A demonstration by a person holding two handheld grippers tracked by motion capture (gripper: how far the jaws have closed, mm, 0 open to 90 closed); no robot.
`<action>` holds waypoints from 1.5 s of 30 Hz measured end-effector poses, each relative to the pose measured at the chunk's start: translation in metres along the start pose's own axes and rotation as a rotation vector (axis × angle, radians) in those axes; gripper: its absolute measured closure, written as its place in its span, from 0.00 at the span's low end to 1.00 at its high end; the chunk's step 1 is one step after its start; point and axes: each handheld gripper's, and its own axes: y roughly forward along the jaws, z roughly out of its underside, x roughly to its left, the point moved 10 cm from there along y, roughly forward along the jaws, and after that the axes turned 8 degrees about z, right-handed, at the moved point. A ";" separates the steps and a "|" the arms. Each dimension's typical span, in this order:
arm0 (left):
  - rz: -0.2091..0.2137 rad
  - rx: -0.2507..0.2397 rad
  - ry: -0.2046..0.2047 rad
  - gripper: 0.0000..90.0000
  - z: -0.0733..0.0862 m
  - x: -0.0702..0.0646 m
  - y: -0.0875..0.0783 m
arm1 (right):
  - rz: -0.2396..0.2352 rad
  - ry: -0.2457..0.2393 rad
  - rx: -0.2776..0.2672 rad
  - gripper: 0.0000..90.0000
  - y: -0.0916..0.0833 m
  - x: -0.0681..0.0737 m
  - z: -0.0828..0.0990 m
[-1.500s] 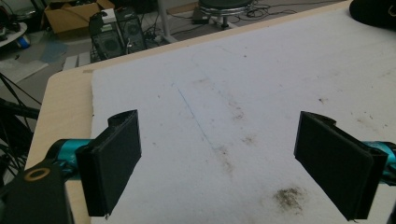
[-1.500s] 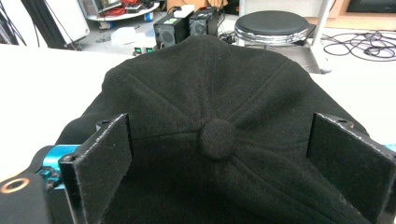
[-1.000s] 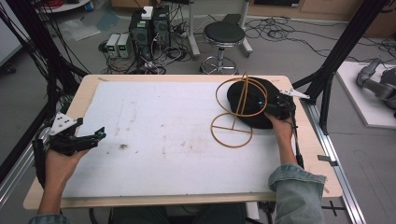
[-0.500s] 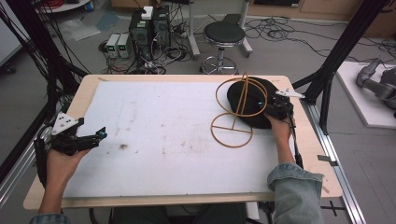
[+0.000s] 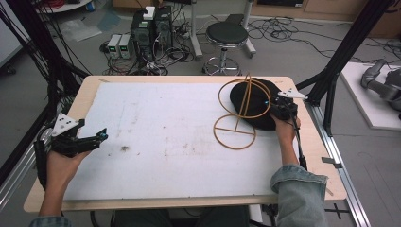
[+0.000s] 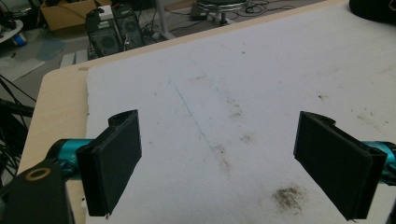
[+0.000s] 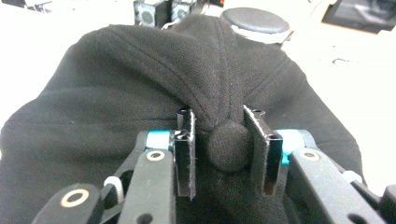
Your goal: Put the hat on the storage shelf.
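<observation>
The right gripper (image 7: 219,151) has its two black jaws drawn in close on either side of the small cloth button at the crown of a black cap (image 7: 140,93), the pads touching or very nearly touching that button, so it reads as pinching the cap by its top, probably because the button is the one firm knob on soft fabric that would otherwise slip or bunch. In the high view the same right gripper (image 5: 283,109) sits near the table's far right corner, with the cap (image 5: 255,101) lying there under and behind a tan wire stand (image 5: 239,116) made of a flat ring base, an upright post and a tilted hoop; the stand's base rests on the white mat (image 5: 179,137) just toward the near side of the cap. The stand looks meant to carry the cap. The left gripper (image 5: 90,141) waits near the table's left edge, jaws spread wide with nothing between them (image 6: 219,158), hovering over bare, lightly stained mat, well apart from the cap.
</observation>
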 end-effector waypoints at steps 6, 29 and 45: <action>0.004 -0.001 0.001 0.17 -0.001 -0.001 0.002 | 0.017 0.030 -0.060 0.78 -0.013 -0.009 -0.016; 0.004 -0.015 -0.004 0.17 -0.004 0.002 -0.004 | 0.121 0.063 -0.141 0.78 -0.047 -0.033 -0.086; 0.004 -0.022 -0.003 0.17 -0.006 0.002 -0.005 | 0.167 0.122 -0.261 0.78 -0.081 -0.053 -0.136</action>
